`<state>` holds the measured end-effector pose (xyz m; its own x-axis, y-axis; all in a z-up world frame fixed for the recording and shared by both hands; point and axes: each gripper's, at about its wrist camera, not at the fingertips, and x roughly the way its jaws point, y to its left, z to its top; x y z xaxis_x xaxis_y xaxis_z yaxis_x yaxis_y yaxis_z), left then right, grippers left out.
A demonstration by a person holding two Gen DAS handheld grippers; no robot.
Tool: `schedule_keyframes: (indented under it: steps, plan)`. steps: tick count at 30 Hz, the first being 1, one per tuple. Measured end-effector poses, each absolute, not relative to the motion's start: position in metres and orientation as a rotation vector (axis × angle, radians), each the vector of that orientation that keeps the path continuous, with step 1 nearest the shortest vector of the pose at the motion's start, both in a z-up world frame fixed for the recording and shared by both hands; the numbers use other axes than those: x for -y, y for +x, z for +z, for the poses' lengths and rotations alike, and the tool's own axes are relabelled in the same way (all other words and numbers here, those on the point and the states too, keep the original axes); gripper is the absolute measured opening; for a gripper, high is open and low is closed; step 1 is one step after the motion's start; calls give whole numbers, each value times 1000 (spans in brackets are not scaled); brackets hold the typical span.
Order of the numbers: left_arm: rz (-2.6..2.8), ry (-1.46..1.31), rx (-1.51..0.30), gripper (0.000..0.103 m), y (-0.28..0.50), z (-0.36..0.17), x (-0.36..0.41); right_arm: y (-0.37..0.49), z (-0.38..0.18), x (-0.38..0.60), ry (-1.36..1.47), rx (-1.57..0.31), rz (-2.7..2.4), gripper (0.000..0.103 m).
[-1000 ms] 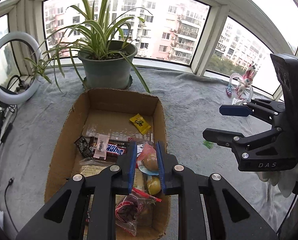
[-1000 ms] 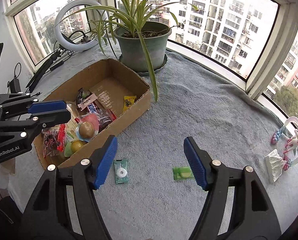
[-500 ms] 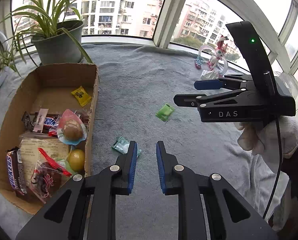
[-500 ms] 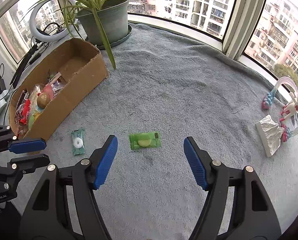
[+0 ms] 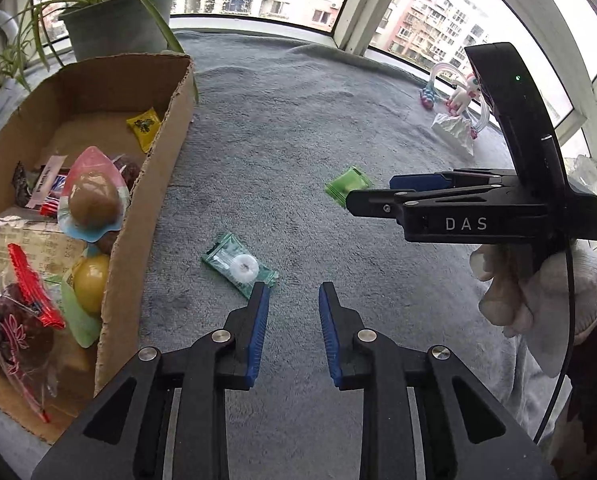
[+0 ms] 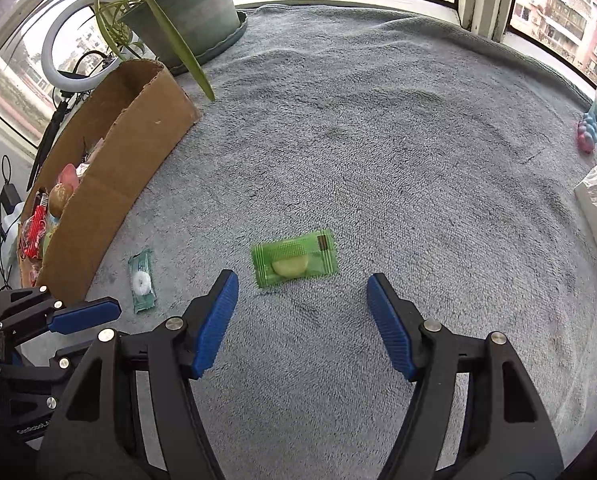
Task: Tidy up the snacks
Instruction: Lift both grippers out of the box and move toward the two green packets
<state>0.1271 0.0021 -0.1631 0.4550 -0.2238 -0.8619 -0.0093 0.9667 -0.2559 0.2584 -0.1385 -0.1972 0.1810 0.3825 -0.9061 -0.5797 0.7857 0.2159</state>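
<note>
1. Both grippers have swung off the box and come down over the grey blanket (image 5: 282,128) since a second ago; then the left jaws hung over the box's snacks.
2. Left wrist view: left gripper (image 5: 290,294) at lower centre, jaws just opened a little, nothing between them. One mint packet (image 5: 240,269) lies just above its left fingertip. Bare blanket fills the middle up to the window sill.
3. Cardboard box (image 5: 138,224) at left holds about eight snacks, including a yellow packet (image 5: 144,127) and two round jellies.
4. Right gripper (image 5: 372,192) enters from the right, partly covering one lime packet (image 5: 348,185).
5. Right wrist view: right gripper (image 6: 302,286) gapes wide, empty; lime packet (image 6: 294,258) lies just beyond its tips. Blanket is free to the right.
</note>
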Motion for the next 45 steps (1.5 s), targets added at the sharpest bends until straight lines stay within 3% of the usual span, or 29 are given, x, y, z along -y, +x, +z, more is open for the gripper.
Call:
schedule_keyframes:
  steps: [4, 7, 17, 23, 28, 33, 45]
  plan:
    - [-117, -252, -1108, 25, 127, -168, -5, 263, -197, 135, -172, -1197, 675, 67]
    - [-100, -262, -1105, 31, 128, -171, -7, 264, -197, 127, -198, -1171, 661, 61]
    - [-86, -262, -1123, 31, 137, -181, -10, 258, -196, 106, -256, -1118, 693, 55]
    - [-90, -253, -1117, 31, 140, -181, -9, 257, -194, 110, -261, -1134, 758, 41]
    - [-99, -251, -1119, 32, 137, -179, -11, 263, -195, 126, -232, -1141, 764, 40]
    - [-100, -262, -1107, 41, 138, -179, -9, 258, -193, 121, -251, -1139, 803, 40]
    - [-95, -234, -1097, 42, 144, -180, -7, 252, -190, 98, -361, -1092, 792, 40]
